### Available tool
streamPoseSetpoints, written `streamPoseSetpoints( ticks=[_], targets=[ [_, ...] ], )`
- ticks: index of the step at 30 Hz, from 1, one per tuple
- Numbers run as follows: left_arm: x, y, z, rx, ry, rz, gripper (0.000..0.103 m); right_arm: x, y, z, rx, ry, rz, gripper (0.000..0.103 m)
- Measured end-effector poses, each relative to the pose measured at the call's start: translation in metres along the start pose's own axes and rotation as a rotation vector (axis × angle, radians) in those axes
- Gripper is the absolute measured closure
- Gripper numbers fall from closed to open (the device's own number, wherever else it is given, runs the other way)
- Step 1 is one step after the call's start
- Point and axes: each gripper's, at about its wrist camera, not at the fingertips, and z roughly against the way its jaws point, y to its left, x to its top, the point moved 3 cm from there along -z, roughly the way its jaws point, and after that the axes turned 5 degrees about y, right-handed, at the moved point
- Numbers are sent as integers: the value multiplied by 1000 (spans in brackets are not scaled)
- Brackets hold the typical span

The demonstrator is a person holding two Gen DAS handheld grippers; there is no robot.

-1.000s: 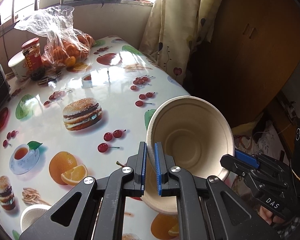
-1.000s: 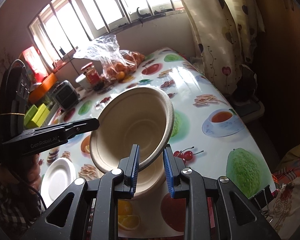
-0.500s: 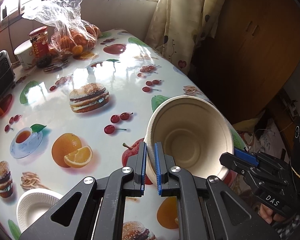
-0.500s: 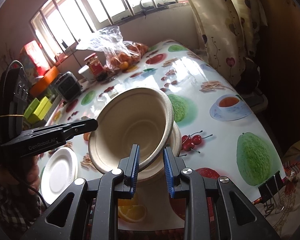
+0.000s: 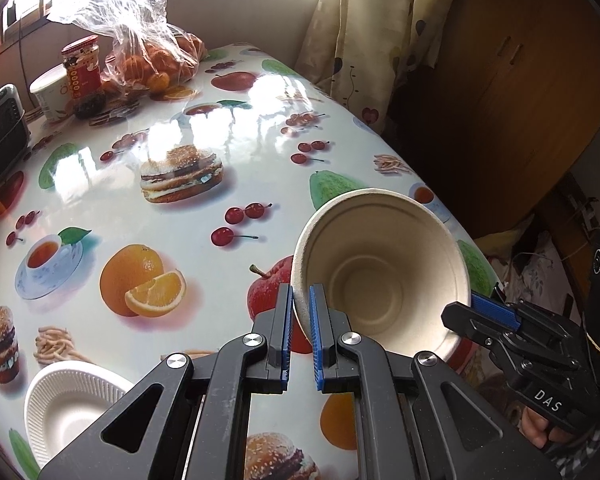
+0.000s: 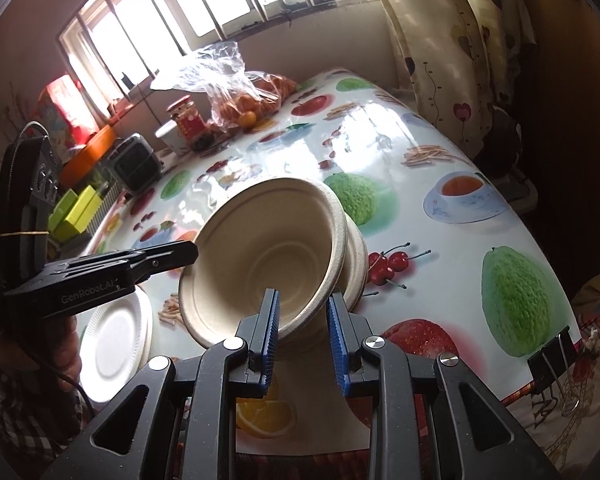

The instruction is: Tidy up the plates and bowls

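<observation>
Gripping bowl rim edge-on, left gripper jaws clamped, tilts it for nesting; right gripper jaws open, straddling lower rim; plates left.

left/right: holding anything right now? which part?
The left gripper is shut on the beige bowl, pinching its rim and wall at the near-left edge. The right gripper is open; its jaws straddle the bowl's rim without clamping it.

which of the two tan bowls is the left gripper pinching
The upper bowl, tilted on its side, its rim between the left gripper pads. The lower bowl sits under it, ungripped.
</observation>
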Motion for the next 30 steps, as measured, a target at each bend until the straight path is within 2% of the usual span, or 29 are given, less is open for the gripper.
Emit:
streamPoseSetpoints(
  ticks=[30],
  targets=[
    [-2, 0, -8, -1, 23, 14, 94, -3, -2, -6, -28, 11, 7, 78]
  ],
)
